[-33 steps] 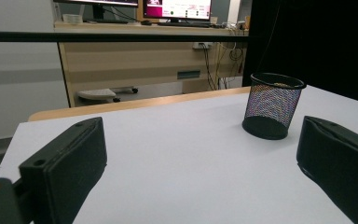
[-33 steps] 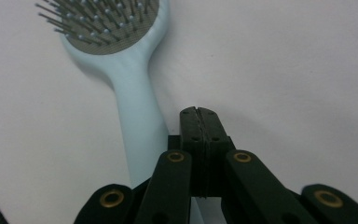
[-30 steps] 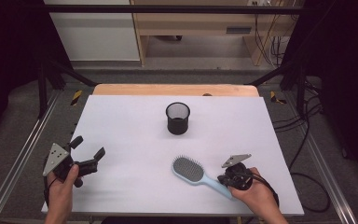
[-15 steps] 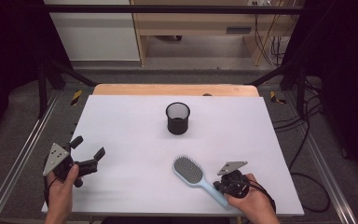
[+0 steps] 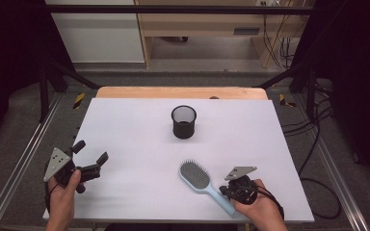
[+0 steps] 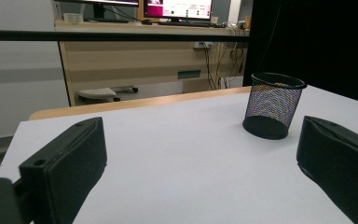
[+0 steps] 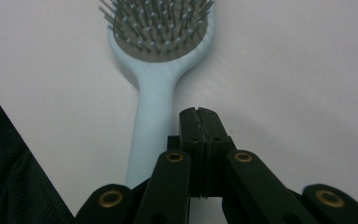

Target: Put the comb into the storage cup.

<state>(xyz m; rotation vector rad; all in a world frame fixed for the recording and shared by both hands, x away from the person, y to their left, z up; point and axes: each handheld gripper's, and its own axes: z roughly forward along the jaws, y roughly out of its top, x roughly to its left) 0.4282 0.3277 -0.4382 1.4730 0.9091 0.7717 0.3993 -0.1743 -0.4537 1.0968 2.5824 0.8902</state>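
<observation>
Two grippers in play. Your right gripper (image 7: pixel 199 112) has its jaws pressed together on nothing, poised over the handle of the light blue hairbrush (image 5: pixel 204 183), which lies bristles-up at the near right, well short of the mesh cup (image 5: pixel 183 122). Spread those jaws first, straddle mid-handle, then pinch. Your left gripper (image 5: pixel 90 153) sits wide open at the near left.

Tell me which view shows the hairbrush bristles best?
Right gripper view: the hairbrush is close up, individual bristles distinct. The high view shows the whole brush small on the table. The left gripper view looks toward the mesh cup.
</observation>
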